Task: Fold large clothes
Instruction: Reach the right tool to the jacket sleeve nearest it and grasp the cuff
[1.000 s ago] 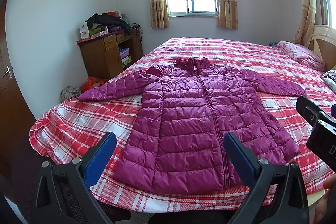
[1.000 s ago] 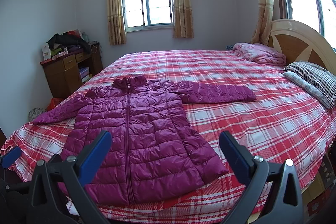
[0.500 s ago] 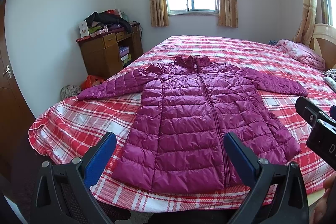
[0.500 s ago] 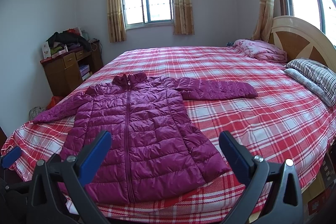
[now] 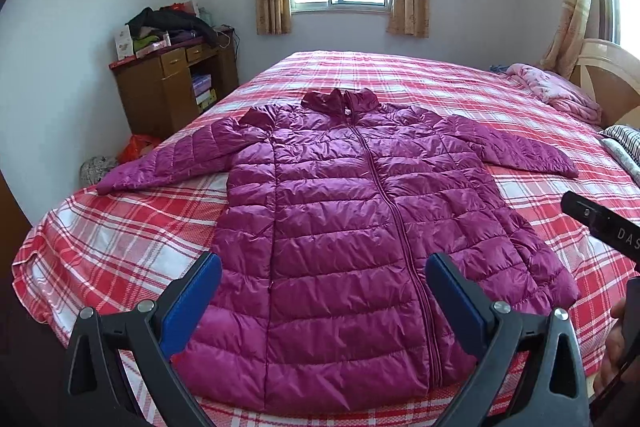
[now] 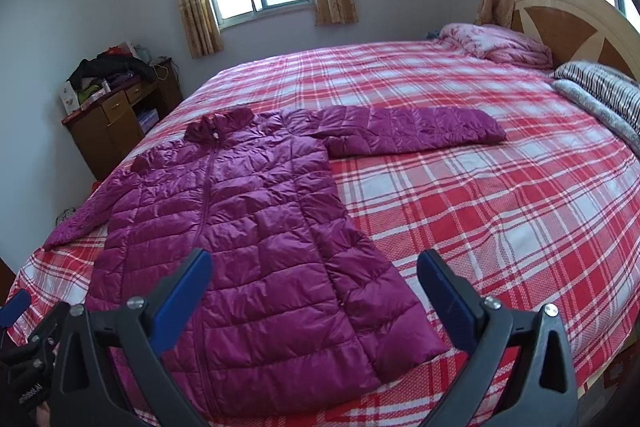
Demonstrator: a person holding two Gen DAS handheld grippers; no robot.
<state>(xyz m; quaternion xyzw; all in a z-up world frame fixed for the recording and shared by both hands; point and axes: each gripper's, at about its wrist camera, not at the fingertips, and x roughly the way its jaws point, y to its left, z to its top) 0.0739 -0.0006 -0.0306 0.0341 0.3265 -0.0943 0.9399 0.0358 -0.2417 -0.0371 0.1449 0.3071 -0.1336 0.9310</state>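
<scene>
Only right view, striped pillow (image 6: 600, 87), jacket (image 6: 248, 227)

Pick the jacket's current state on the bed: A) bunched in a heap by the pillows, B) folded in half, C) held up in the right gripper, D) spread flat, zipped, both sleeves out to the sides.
D: the purple jacket lies flat on the plaid bedspread with the zipper closed and a sleeve stretched out each side; the left gripper and right gripper are both open and empty.
</scene>
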